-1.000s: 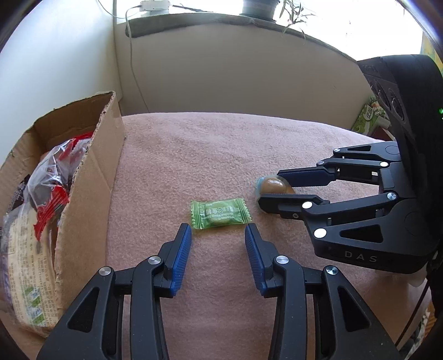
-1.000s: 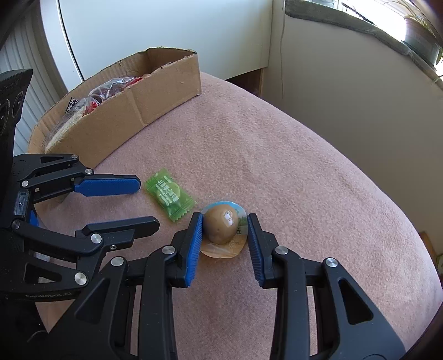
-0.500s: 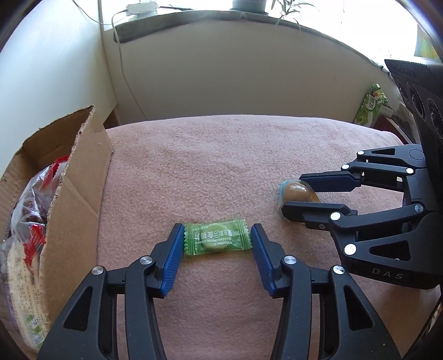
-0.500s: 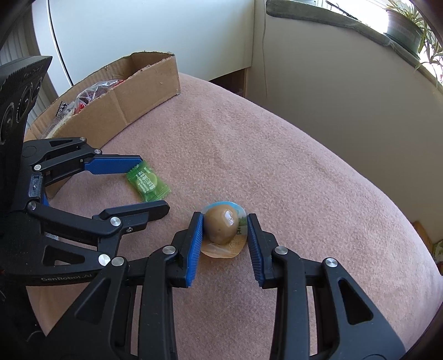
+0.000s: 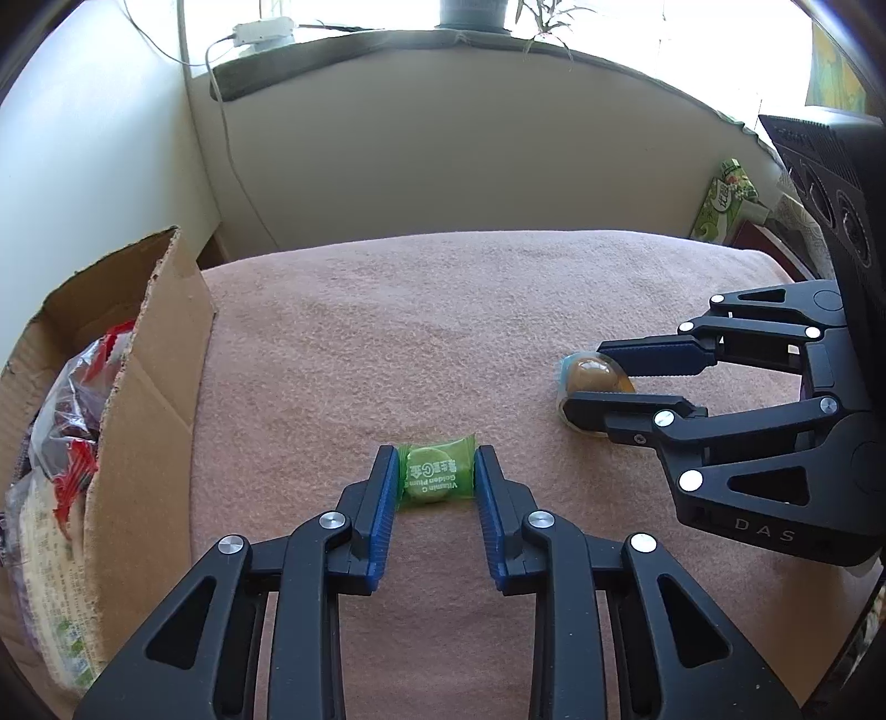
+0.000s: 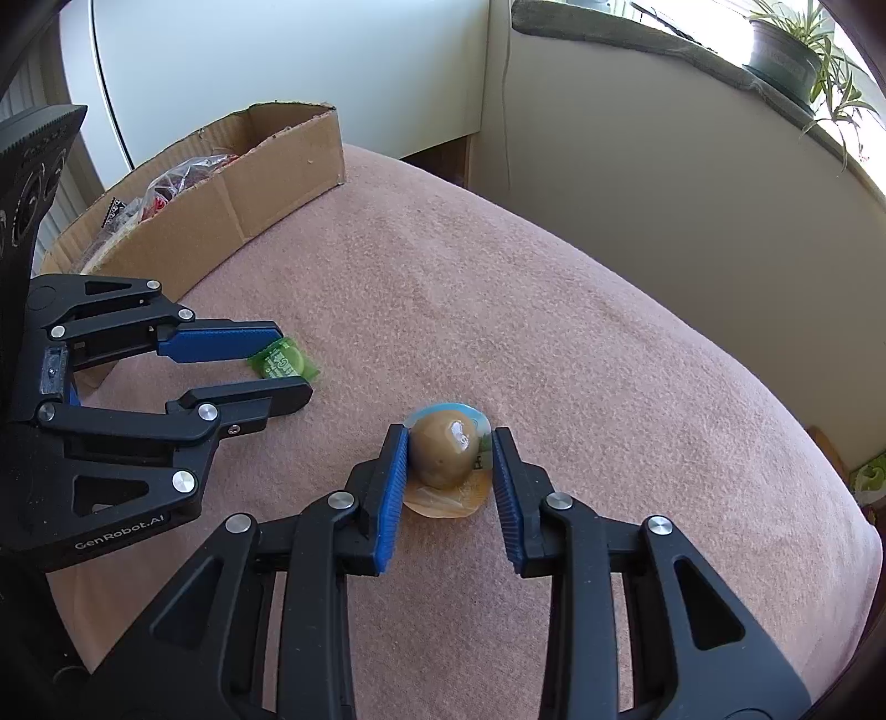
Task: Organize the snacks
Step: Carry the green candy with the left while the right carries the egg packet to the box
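A green wrapped candy (image 5: pixel 434 482) lies on the pink blanket (image 5: pixel 443 310). My left gripper (image 5: pixel 436 465) is closing on it, and both blue pads press its crumpled wrapper ends. To the right, a brown egg-shaped snack in a clear pack (image 6: pixel 443 451) sits between the pads of my right gripper (image 6: pixel 449 443), which is shut on it low over the blanket. In the right wrist view, the left gripper (image 6: pixel 293 368) and the candy (image 6: pixel 285 357) are at left. The left wrist view shows the right gripper (image 5: pixel 587 376) around the snack pack (image 5: pixel 590 374).
An open cardboard box (image 5: pixel 149 376) with bagged snacks stands at the blanket's left edge, seen also as the cardboard box (image 6: pixel 266 177). A green carton (image 5: pixel 722 199) stands past the far right edge. A low wall with a potted plant (image 6: pixel 786 50) runs behind.
My left gripper came forward around the green candy and closed onto its ends. The right gripper kept the snack pack between its pads and drew away from the candy.
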